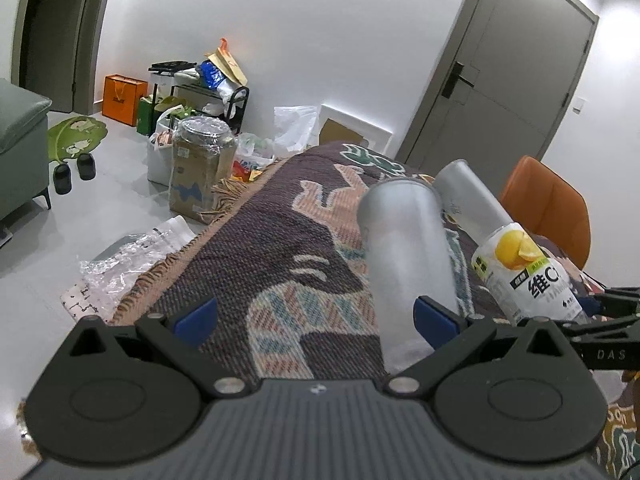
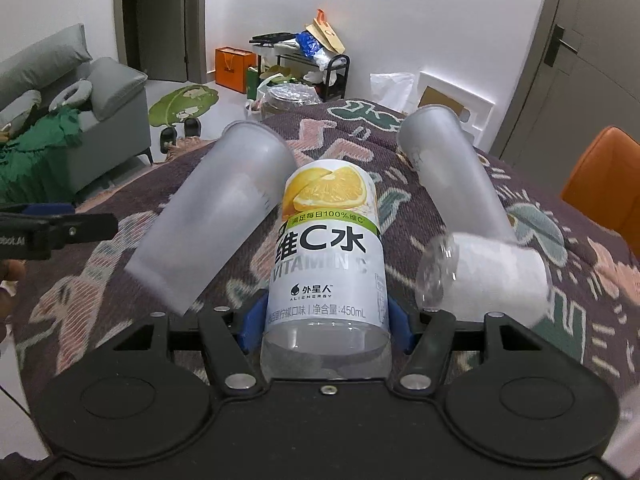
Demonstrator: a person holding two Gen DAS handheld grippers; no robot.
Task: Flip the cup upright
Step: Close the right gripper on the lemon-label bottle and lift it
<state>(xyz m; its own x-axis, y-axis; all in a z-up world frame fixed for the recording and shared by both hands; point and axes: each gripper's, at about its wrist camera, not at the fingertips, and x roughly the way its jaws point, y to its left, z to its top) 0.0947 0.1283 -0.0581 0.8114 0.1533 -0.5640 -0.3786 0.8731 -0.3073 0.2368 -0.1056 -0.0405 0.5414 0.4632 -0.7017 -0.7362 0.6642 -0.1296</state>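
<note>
A frosted plastic cup (image 1: 404,248) stands on the patterned cloth with its wide rim up, close against the right blue finger (image 1: 436,316) of my left gripper (image 1: 316,316), whose jaws are wide open. The same cup (image 2: 212,212) shows at the left in the right wrist view. A second frosted cup (image 2: 452,176) stands farther right, also seen in the left wrist view (image 1: 472,200). My right gripper (image 2: 324,320) is shut on a lemon vitamin C water bottle (image 2: 328,256), which also shows in the left wrist view (image 1: 524,272).
A clear bottle with a white label (image 2: 488,276) lies on its side at the right of the table. The patterned cloth (image 1: 280,248) covers the table. An orange chair (image 1: 556,208) stands at the far right. Boxes, bags and a rack (image 1: 200,120) clutter the floor beyond.
</note>
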